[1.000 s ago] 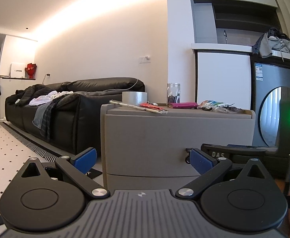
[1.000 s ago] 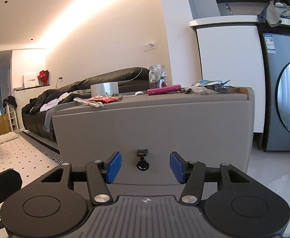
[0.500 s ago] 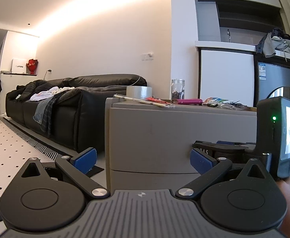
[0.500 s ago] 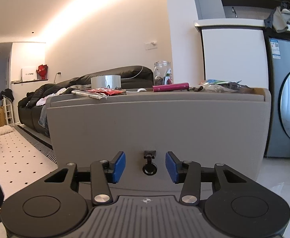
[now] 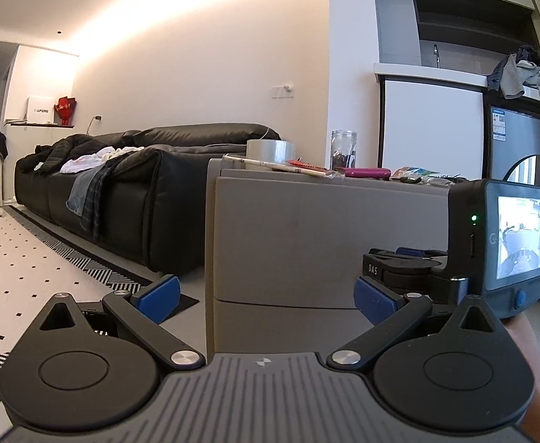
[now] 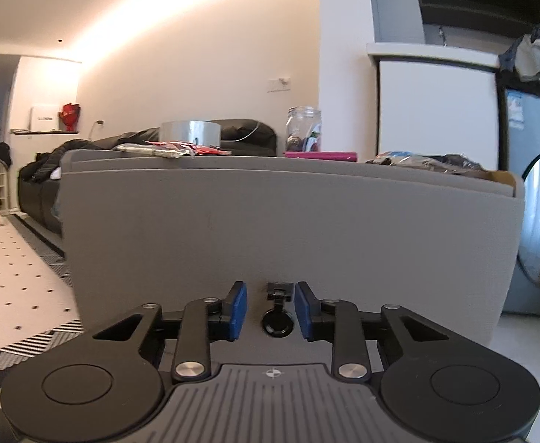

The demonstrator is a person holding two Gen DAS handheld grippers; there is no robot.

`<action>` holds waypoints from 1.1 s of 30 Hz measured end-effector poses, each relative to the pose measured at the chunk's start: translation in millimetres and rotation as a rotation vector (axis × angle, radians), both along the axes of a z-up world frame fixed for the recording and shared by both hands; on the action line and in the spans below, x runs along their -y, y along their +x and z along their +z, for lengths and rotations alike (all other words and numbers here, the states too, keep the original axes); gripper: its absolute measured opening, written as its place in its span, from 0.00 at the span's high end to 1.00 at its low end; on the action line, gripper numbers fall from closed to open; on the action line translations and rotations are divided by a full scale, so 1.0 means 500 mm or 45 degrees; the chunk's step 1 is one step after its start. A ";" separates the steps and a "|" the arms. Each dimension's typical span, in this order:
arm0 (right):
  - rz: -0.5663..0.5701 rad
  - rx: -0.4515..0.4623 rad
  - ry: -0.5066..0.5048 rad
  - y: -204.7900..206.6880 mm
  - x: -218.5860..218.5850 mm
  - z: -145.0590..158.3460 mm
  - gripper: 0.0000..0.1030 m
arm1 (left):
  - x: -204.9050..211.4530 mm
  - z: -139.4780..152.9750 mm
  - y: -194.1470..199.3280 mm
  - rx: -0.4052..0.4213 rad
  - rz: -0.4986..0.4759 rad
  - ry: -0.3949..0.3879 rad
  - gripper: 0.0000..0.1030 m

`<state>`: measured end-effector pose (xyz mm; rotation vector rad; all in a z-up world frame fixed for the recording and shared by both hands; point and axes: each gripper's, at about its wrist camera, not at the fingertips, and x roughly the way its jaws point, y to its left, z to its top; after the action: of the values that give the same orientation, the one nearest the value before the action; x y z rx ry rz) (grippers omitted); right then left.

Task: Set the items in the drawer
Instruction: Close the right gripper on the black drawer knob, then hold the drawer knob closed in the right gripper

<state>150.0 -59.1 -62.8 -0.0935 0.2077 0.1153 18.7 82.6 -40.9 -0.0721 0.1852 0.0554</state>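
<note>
Fingers of the right gripper (image 6: 271, 310) sit on both sides of the small black pull ring (image 6: 277, 322) on the grey drawer front (image 6: 288, 229). The blue pads are a little apart and do not pinch the ring yet. The left gripper (image 5: 266, 295) is wide open and holds nothing; it waits near the cabinet's left corner, with the right tool at its 3 o'clock.

The drawer looks shut. The things to put away lie on the cabinet top, at 12 o'clock from the ring: a tape roll (image 6: 190, 132), a red packet (image 6: 181, 146), a glass jar (image 6: 304, 129), a pink case (image 6: 319, 155) and some wrappers (image 6: 428, 160).

The ring is small and hangs loose. I think the pads could slip off it if they close too high or pull crooked. A hard tug might shake things off the top.

A black sofa (image 5: 130, 184) stands at 10 o'clock, a washer (image 6: 539, 214) at 3 o'clock. Nothing blocks the ring.
</note>
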 end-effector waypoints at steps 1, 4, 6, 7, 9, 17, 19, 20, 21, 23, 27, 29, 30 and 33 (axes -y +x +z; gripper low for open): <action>-0.010 0.006 -0.017 0.002 -0.003 -0.002 0.69 | -0.001 -0.001 0.001 -0.002 0.001 -0.001 0.00; -0.013 0.006 -0.032 0.009 -0.010 -0.010 0.75 | -0.004 -0.005 0.006 -0.008 0.002 -0.005 0.00; -0.020 0.010 -0.041 0.012 -0.013 -0.013 0.76 | -0.004 -0.008 0.007 -0.013 0.002 -0.004 0.00; -0.024 0.013 -0.045 0.013 -0.014 -0.015 0.78 | -0.004 -0.009 0.008 -0.016 0.002 -0.002 0.00; -0.032 0.017 -0.054 0.015 -0.016 -0.018 0.80 | -0.004 -0.011 0.008 -0.019 0.002 0.003 0.00; -0.035 0.013 -0.030 0.025 -0.010 -0.023 0.82 | -0.007 -0.008 0.003 -0.014 0.003 -0.003 0.00; -0.029 0.008 -0.015 0.024 -0.007 -0.022 0.83 | -0.007 -0.006 0.000 -0.010 0.005 -0.001 0.00; -0.025 0.004 -0.004 0.023 -0.004 -0.022 0.83 | -0.008 -0.004 -0.001 -0.008 0.006 -0.003 0.00; -0.023 0.000 0.006 0.022 -0.002 -0.020 0.83 | -0.008 -0.002 -0.002 -0.007 0.007 -0.006 0.00; -0.025 -0.004 0.015 0.020 -0.002 -0.019 0.83 | -0.008 0.000 -0.003 -0.003 0.005 -0.009 0.00; -0.031 -0.008 0.029 0.016 -0.001 -0.015 0.83 | -0.006 0.003 -0.006 -0.001 0.004 0.002 0.00; -0.032 -0.011 0.029 0.014 -0.002 -0.013 0.83 | -0.006 0.006 -0.008 0.003 0.006 0.001 0.00; -0.033 -0.012 0.029 0.012 -0.002 -0.013 0.83 | -0.006 0.007 -0.009 0.006 0.007 -0.001 0.00; -0.036 -0.009 0.027 0.012 -0.003 -0.011 0.83 | -0.008 0.009 -0.010 0.006 0.008 -0.004 0.00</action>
<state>155.9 -57.5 -68.3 -0.0689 0.2150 0.0896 13.5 86.5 -36.6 -0.0757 0.1805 0.0612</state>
